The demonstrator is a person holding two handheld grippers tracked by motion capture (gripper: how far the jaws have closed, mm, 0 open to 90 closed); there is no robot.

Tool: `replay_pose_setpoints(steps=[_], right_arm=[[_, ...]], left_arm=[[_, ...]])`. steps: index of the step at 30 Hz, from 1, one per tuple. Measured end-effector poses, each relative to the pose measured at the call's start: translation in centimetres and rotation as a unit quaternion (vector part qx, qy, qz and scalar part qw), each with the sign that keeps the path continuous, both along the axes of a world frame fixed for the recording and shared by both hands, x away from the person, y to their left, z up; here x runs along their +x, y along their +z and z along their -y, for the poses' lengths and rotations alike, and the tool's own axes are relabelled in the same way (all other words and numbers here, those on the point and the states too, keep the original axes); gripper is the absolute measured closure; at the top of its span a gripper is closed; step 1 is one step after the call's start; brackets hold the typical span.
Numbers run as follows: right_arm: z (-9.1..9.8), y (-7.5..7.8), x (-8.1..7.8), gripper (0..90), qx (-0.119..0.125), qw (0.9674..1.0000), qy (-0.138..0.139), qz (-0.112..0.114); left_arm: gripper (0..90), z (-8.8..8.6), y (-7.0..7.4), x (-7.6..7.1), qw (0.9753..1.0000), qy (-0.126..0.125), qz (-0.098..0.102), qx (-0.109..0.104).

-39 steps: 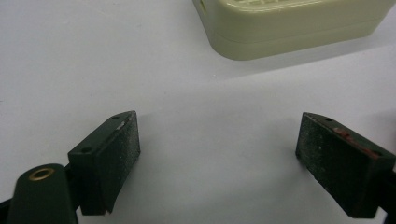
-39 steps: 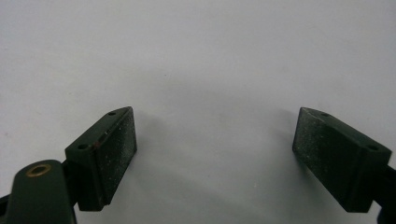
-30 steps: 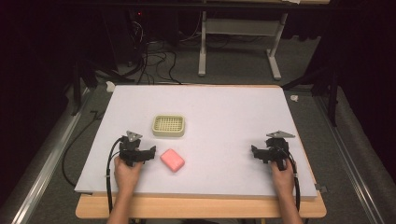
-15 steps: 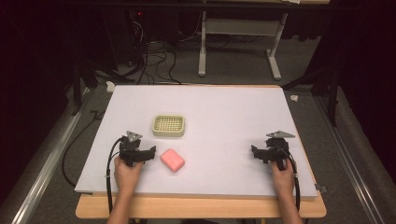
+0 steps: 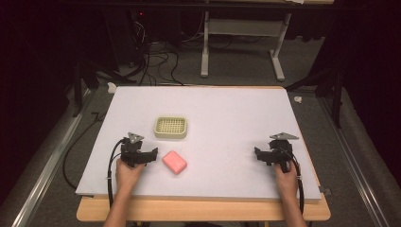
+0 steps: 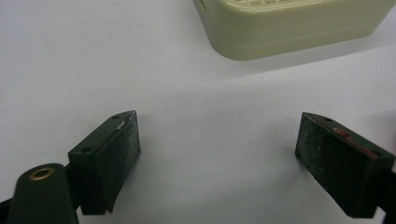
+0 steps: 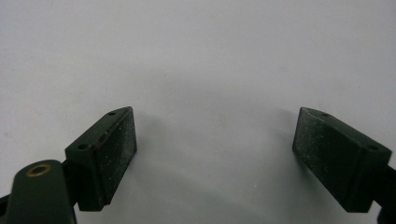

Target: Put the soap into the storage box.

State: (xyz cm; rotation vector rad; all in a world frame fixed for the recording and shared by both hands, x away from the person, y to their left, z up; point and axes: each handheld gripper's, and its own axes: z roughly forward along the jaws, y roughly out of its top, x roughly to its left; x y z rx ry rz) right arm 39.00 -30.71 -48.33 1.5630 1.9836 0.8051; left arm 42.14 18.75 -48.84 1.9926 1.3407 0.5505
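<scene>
Two grippers are seen on one white table (image 5: pixel 227 113), each held by a hand at the near edge. The left gripper (image 5: pixel 138 154) is rested at the near left, its jaws spread wide with nothing between them; bare tabletop is seen in the gap. The right gripper (image 5: pixel 270 154) is set at the near right, likewise released and empty. One pink soap bar (image 5: pixel 174 162) is lying just right of the left gripper, apart from it. One cream soap dish (image 5: pixel 170 127) with a perforated top is placed beyond the bar, empty.
</scene>
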Motion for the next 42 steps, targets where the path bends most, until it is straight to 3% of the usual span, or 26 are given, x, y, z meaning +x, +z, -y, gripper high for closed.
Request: replay_pose_setpoints(steps=[10, 12, 15, 22, 26, 27, 42], right_arm=[[0.0, 0.0, 0.0, 14.2, 0.001, 1.0, 0.0, 0.0], [0.0, 0.0, 0.0, 14.2, 0.0, 1.0, 0.0, 0.0], [0.0, 0.0, 0.0, 14.2, 0.001, 1.0, -0.001, 0.0], [0.0, 0.0, 0.0, 14.3, 0.0, 1.0, 0.0, 0.0], [0.0, 0.0, 0.0, 14.3, 0.0, 1.0, 0.0, 0.0], [0.0, 0.0, 0.0, 14.2, 0.0, 1.0, -0.001, 0.0], [0.0, 0.0, 0.0, 14.2, 0.0, 1.0, 0.0, 0.0]], left_arm=[[12.6, 0.2, 0.3, -0.2, 1.0, -0.008, -0.006, 0.0], [12.3, 0.2, 0.5, -0.4, 1.0, -0.008, 0.002, -0.001], [12.7, 0.0, 1.2, -0.9, 0.9997, -0.008, 0.017, -0.016], [14.0, -0.1, 1.9, -1.5, 0.9994, -0.015, 0.014, -0.028], [10.2, 0.0, 2.4, -2.1, 0.9987, -0.036, 0.02, -0.029], [8.9, 0.1, 2.5, -2.3, 0.9982, -0.042, 0.019, -0.038], [3.4, 1.2, 3.7, -4.1, 0.9947, -0.083, 0.028, -0.053]])
